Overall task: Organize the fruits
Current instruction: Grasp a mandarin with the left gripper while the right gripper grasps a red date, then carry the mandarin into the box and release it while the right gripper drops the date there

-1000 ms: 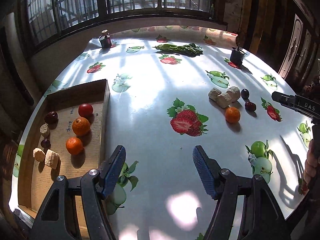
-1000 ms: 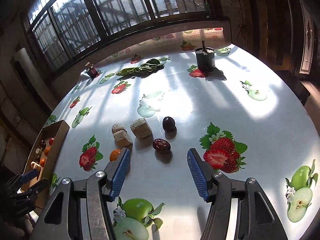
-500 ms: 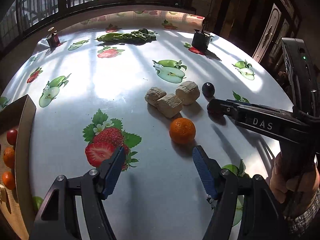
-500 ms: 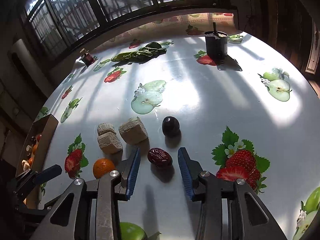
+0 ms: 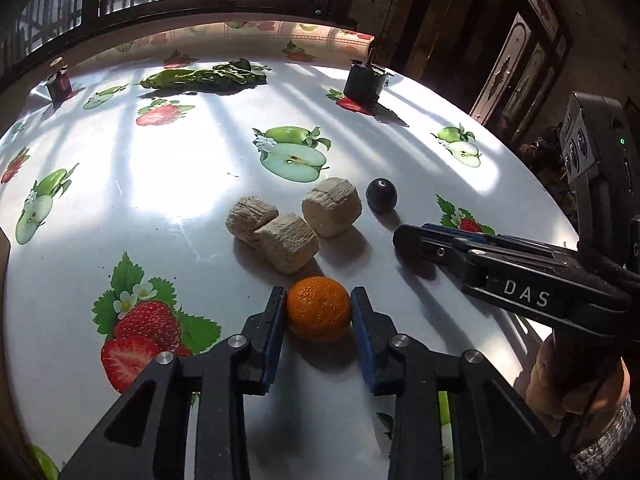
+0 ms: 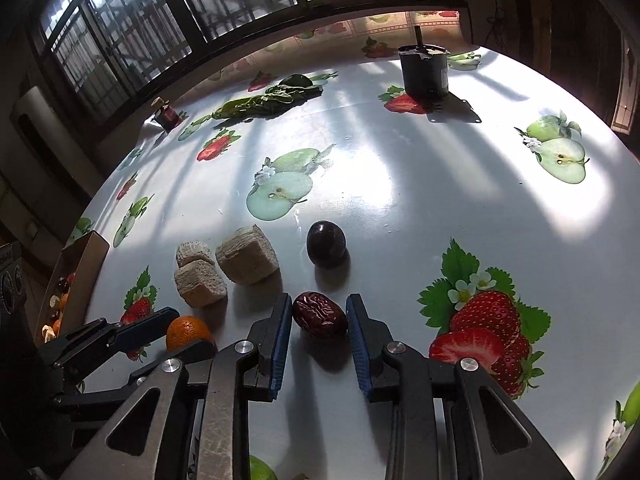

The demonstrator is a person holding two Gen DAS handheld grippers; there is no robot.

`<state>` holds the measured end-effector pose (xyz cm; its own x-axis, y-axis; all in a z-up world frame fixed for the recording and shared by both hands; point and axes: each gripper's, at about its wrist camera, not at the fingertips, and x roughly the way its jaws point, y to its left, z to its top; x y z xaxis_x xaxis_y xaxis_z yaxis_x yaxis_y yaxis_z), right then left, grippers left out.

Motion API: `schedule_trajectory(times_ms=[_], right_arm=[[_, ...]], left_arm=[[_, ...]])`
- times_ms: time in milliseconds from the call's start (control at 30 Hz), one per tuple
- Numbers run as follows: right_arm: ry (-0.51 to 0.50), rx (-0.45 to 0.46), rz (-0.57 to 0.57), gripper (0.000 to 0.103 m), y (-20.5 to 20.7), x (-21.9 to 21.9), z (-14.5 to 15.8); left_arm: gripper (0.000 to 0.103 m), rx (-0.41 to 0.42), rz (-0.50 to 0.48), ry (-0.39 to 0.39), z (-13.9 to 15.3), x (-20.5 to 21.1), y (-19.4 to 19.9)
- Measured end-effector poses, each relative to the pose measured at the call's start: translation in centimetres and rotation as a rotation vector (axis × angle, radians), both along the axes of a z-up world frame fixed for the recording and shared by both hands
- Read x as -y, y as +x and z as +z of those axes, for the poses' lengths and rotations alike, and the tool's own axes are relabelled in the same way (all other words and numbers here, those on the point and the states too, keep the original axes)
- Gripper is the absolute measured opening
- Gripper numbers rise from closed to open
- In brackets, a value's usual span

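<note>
Both grippers came down from open hover onto fruit since earlier frame. Left gripper point(image 5: 319, 312) jaws closing, blue pads touch orange point(image 5: 319, 307) sides, orange on table point(image 5: 160, 184). Right gripper point(image 6: 319, 324) jaws closing around red date point(image 6: 319, 314), left pad touching, right pad just beside it. Step in hand: double grasp. Next move, my judgement: finish squeeze, lift, carry to cardboard box point(image 6: 86, 264) far left. Loose on table: one orange, one date, one dark plum point(image 6: 326, 243), three beige blocks point(image 6: 246, 254).
</note>
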<state>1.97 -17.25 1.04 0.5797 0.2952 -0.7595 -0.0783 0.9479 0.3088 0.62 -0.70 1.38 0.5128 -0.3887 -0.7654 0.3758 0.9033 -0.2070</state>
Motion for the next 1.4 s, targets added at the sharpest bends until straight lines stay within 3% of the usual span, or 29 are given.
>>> schedule_trajectory(times_ms=[233, 500, 667, 867, 1067, 1233, 1400], right_arm=[[-0.023, 0.018, 0.004, 0.030, -0.7, -0.6, 0.0], [-0.037, 0.033, -0.017, 0.030, -1.0, -0.7, 0.0], [-0.021, 0.042, -0.035, 0.029, -1.7, -0.8, 0.4], [0.066, 0.043, -0.005, 0.030, -3.9, -1.8, 1.9], [0.125, 0.056, 0.101, 0.030, -5.2, -6.2, 4.3], [0.120, 0.077, 0.245, 0.030, -6.5, -12.9, 6.1], [0.112, 0.085, 0.412, 0.030, -8.0, -20.9, 6.9]], left_arm=[[0.031, 0.060, 0.003, 0.045, 0.0, 0.4, -1.1], [0.031, 0.017, 0.032, -0.028, -0.1, -0.5, -0.9], [0.031, 0.003, 0.079, -0.084, 1.3, -2.9, -2.5], [0.031, 0.027, 0.162, -0.161, 4.3, -10.3, -6.9], [0.031, 0.081, 0.381, -0.183, 6.9, -21.0, -10.3], [0.031, 0.030, 0.592, -0.188, 5.4, -29.4, -12.2], [0.031, -0.028, 0.711, -0.125, 3.4, -33.5, -13.1]])
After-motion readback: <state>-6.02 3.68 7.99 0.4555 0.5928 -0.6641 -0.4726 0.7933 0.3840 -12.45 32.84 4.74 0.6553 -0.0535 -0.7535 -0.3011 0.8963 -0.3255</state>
